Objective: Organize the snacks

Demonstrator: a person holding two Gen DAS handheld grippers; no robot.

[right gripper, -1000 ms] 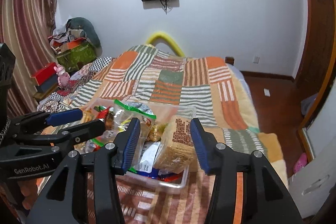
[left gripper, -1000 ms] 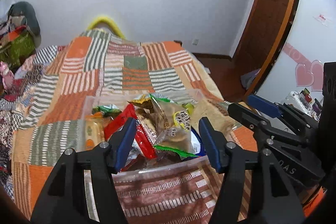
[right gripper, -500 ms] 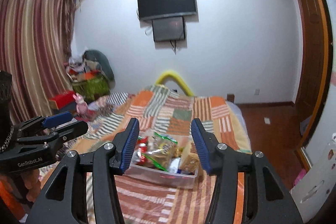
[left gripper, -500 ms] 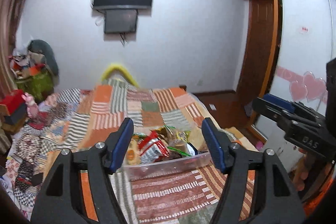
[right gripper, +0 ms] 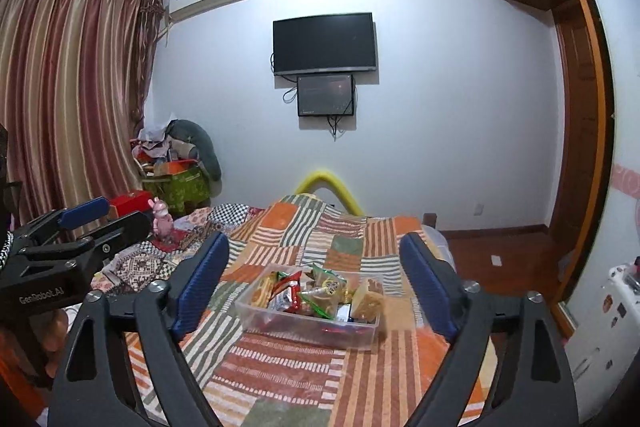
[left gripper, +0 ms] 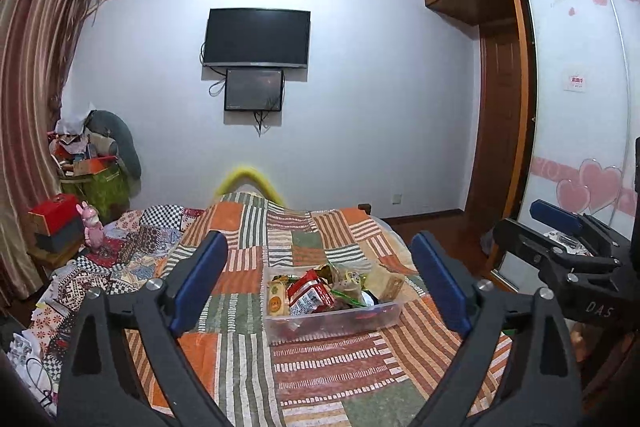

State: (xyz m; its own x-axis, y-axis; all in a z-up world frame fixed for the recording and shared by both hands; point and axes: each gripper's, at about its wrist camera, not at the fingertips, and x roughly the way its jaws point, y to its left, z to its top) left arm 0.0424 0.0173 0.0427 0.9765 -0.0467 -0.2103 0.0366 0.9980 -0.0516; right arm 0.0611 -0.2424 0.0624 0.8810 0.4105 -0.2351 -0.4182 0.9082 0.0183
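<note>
Left wrist view: the left gripper (left gripper: 320, 279) is spread wide and opening further, nothing held. A clear plastic tub (left gripper: 332, 321), heaped with crinkly snack packets (left gripper: 310, 293), is seen resting on the striped patchwork quilt (left gripper: 320, 367), well beyond the blue pads.

Right wrist view: same deal, the right gripper (right gripper: 316, 281) is opening, empty, with the tub (right gripper: 308, 319) framed between its fingers, far off.

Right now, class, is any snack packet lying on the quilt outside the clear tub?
No: the packets all sit inside the clear tub; the quilt around it is bare.
</note>
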